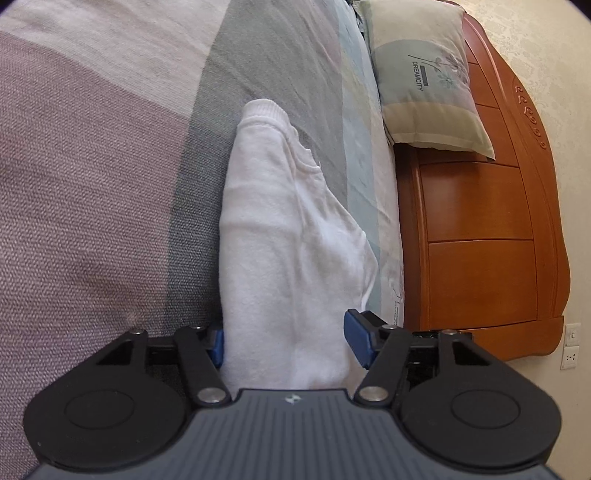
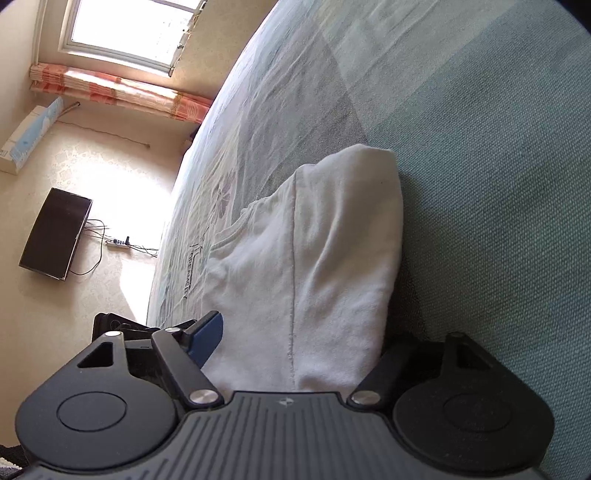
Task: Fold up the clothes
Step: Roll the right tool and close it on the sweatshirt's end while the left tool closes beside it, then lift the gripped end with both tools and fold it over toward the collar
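- In the left wrist view, the bedspread [image 1: 92,177] fills the left side, with mauve and pale bands giving way to a grey band toward the middle.
- A white sweatshirt [image 1: 288,236], folded into a long narrow shape, lies on the grey band of the bed and runs from the ribbed hem at the far end back to the camera.
- The left hand-held gripper [image 1: 288,343] is spread wide with the near end of the sweatshirt between its blue pads [image 1: 357,341]; the left pad touches the cloth, while the right one stands a little clear of it, so it is released rather than clamped.
- To the right of the garment sits a pillow [image 1: 424,81] printed with "DREAMCITY", leaning against the orange wooden headboard [image 1: 480,229].
- A white wall socket [image 1: 570,345] shows at the far right, beside the headboard.
- In the right wrist view, the left side shows a pale floor with a dark flat screen [image 2: 55,234], a power strip [image 2: 118,243] with trailing cables, and a window [image 2: 133,29] above a red patterned curtain [image 2: 122,92].
- The right hand-held gripper [image 2: 303,350] straddles the other end of the sweatshirt [image 2: 314,266]; only its left blue pad [image 2: 208,338] shows, standing just off the cloth, while the other is hidden behind the fabric, so it too looks let go.
- The teal bedspread [image 2: 480,147] fills the right.
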Demonstrator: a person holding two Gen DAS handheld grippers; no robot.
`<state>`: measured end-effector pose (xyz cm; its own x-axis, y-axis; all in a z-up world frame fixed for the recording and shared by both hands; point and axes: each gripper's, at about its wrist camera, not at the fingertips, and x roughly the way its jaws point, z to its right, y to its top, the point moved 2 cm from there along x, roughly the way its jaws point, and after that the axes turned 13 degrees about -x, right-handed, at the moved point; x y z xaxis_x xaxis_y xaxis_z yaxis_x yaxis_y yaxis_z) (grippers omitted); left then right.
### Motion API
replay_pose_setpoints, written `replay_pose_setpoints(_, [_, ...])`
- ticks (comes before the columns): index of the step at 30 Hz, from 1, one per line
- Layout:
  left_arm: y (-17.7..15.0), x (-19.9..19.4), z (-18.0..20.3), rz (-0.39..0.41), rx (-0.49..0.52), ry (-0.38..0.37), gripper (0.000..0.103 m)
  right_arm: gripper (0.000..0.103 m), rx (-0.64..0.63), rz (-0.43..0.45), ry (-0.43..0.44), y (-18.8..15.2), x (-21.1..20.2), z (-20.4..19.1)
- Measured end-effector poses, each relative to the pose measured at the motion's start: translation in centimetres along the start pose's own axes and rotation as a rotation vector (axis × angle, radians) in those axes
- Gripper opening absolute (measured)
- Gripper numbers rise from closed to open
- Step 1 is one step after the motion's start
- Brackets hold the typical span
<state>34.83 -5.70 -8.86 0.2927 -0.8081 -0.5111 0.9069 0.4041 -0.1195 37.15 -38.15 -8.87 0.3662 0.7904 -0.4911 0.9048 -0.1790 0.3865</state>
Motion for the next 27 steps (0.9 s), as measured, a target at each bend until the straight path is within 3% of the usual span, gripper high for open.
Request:
replay_pose_setpoints(2, [-0.2, 0.1, 0.5, 0.006, 0.013, 0.018, 0.063, 0.047, 0.027, 0.007, -0.03, -0.3, -0.2, 0.4])
replay_pose_setpoints(3, [-0.4, 0.2, 0.7, 0.007, 0.022, 0.028, 0.063, 0.045, 0.029, 0.011, -0.044, -0.5, -0.3, 0.4])
replay_pose_setpoints(7, [-0.8, 0.4, 1.8, 0.01, 0.066, 0.061, 0.063, 0.041, -0.048, 0.043, -0.109, -1.2, -0.3, -1.3])
replay_pose_setpoints(17, [-2.0, 0.4, 4.6, -0.013, 0.101, -0.018, 0.062, 0.038, -0.252, 0.088, -0.151, -0.7, -3.1, -6.0])
replay_pose_setpoints(23, [-2.2, 2.6, 7.8, -0.065, 0.142, -0.079, 0.062, 0.038, -0.282, 0.152, -0.201, 0.7, -6.1, -6.4])
replay_pose_setpoints(27, [-2.6, 6.0, 10.7, -0.124, 0.191, -0.102, 0.062, 0.038, -0.29, 0.2, -0.261, 1.4, -8.8, -5.9])
